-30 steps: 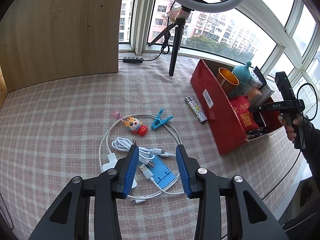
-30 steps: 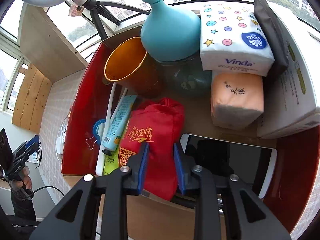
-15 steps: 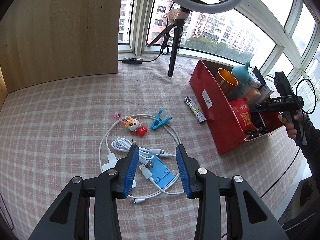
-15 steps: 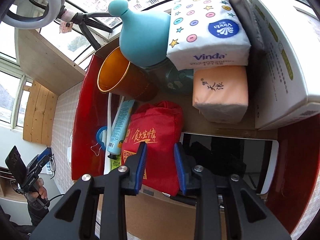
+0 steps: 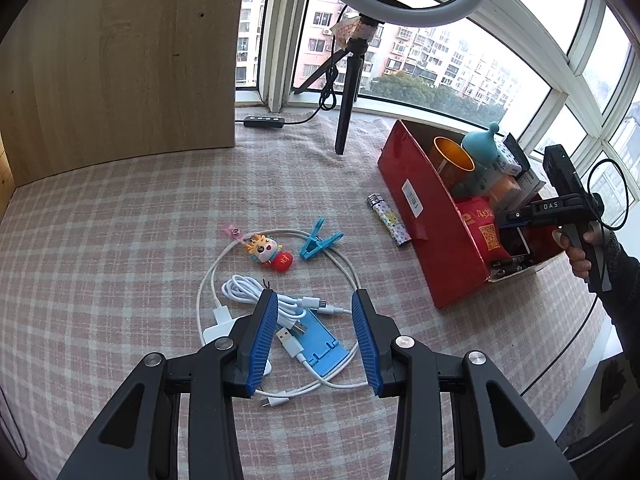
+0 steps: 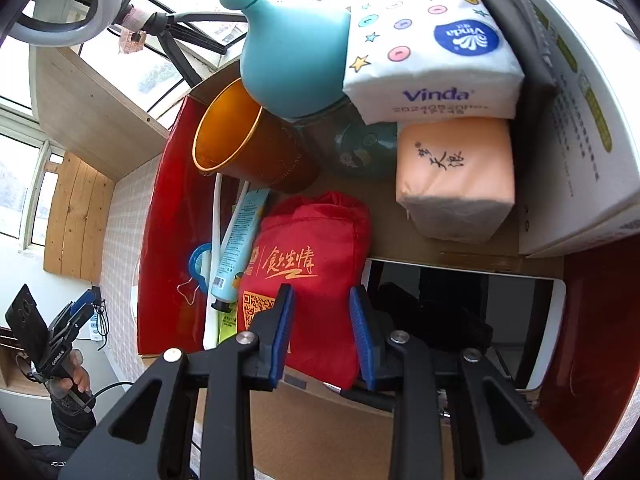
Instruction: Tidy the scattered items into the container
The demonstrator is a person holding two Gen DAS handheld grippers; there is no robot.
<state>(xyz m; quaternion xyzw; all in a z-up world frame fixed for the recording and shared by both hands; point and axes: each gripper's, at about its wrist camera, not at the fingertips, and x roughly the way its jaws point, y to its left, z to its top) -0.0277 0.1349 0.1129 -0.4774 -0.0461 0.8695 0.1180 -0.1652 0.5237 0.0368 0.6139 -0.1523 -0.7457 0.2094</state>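
On the checked cloth (image 5: 120, 240), the left gripper (image 5: 316, 332) hangs with its jaws spread and nothing between them, above the white cables (image 5: 256, 292) and a blue phone stand (image 5: 320, 344). Just beyond lie a dragon keychain (image 5: 268, 250), a blue clip (image 5: 318, 240) and a lighter (image 5: 388, 218) beside the red box (image 5: 428, 224). Inside the box are an orange cup (image 6: 240, 144), a teal-capped bottle (image 6: 296, 64), 2 tissue packs (image 6: 432, 60) and a red pouch (image 6: 316, 264). The right gripper (image 6: 322, 328) hovers above the pouch, jaws apart, holding nothing.
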